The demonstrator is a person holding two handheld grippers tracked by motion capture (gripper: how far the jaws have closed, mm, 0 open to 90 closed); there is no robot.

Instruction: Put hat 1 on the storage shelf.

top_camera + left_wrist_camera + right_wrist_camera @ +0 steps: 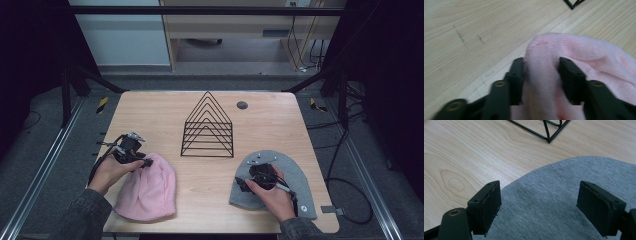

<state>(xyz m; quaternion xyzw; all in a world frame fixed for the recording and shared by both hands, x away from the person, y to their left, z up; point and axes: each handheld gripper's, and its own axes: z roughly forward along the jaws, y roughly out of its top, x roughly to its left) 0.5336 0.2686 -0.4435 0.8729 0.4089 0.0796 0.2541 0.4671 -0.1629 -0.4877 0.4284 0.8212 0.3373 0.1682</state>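
Pinching a raised fold of pink beanie (584, 52) with left gripper (141, 161), pads tight on fabric, at near-left of table (165, 107). Hovering right gripper (537, 205) over grey beanie (564, 190) at near-right, jaws spread wide, gripping nothing, cloth flat beneath. Sitting between both hats, farther back: black wire rack (207, 127).

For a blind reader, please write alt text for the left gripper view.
The left gripper pinches a raised fold of the pink hat between its two black jaws. Behind it lies the light wooden table, with a corner of the black wire rack at the top edge.
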